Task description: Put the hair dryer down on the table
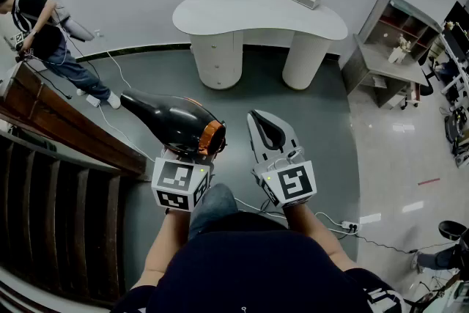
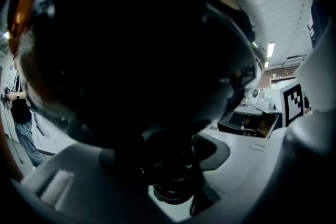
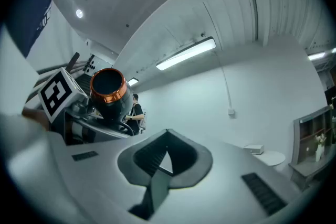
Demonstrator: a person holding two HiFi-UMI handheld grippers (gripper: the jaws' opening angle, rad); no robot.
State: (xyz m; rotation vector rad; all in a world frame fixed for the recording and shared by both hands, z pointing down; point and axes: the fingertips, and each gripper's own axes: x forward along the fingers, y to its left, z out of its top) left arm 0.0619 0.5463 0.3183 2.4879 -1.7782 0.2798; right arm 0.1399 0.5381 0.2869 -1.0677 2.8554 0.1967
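Now aloft: hair dryer clamped in left gripper, well short of the white table.
Handle pinched between the left jaws, tapered black end pointing left, over grey floor. Right gripper alongside, jaws pressed together, holding nothing.

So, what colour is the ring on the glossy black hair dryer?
The ring is copper-orange; clearest in the right gripper view.
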